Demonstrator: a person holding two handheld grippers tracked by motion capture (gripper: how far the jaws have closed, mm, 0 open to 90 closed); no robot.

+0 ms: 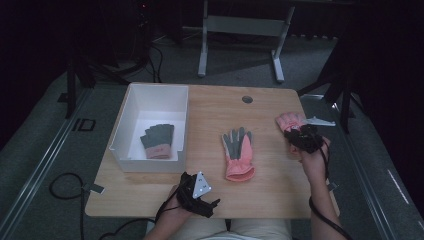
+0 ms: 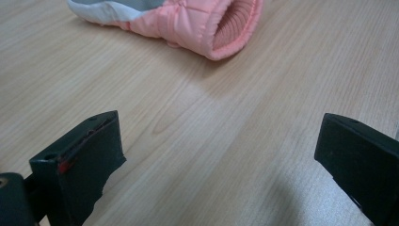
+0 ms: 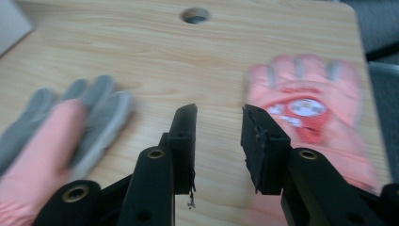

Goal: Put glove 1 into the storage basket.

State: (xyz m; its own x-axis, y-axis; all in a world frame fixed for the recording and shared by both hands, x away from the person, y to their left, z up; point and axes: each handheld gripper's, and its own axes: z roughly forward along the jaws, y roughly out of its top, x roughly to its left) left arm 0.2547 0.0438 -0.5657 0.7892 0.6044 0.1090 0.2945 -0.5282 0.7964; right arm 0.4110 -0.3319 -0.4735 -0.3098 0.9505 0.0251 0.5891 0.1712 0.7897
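The left tool (image 1: pixel 209 202) hovers low over the counter's (image 1: pixel 210 115) near edge, jaws spread wide with nothing between them. The right tool (image 3: pixel 219 136) sits at the far right, jaws parted by a narrow gap and empty. Just beside it lies a pink glove (image 3: pixel 310 117), blurred, seemingly back up. A second glove (image 1: pixel 238 153) lies mid-counter, grey palm up. A third glove (image 1: pixel 158 141) rests inside the white bin (image 1: pixel 131 97).
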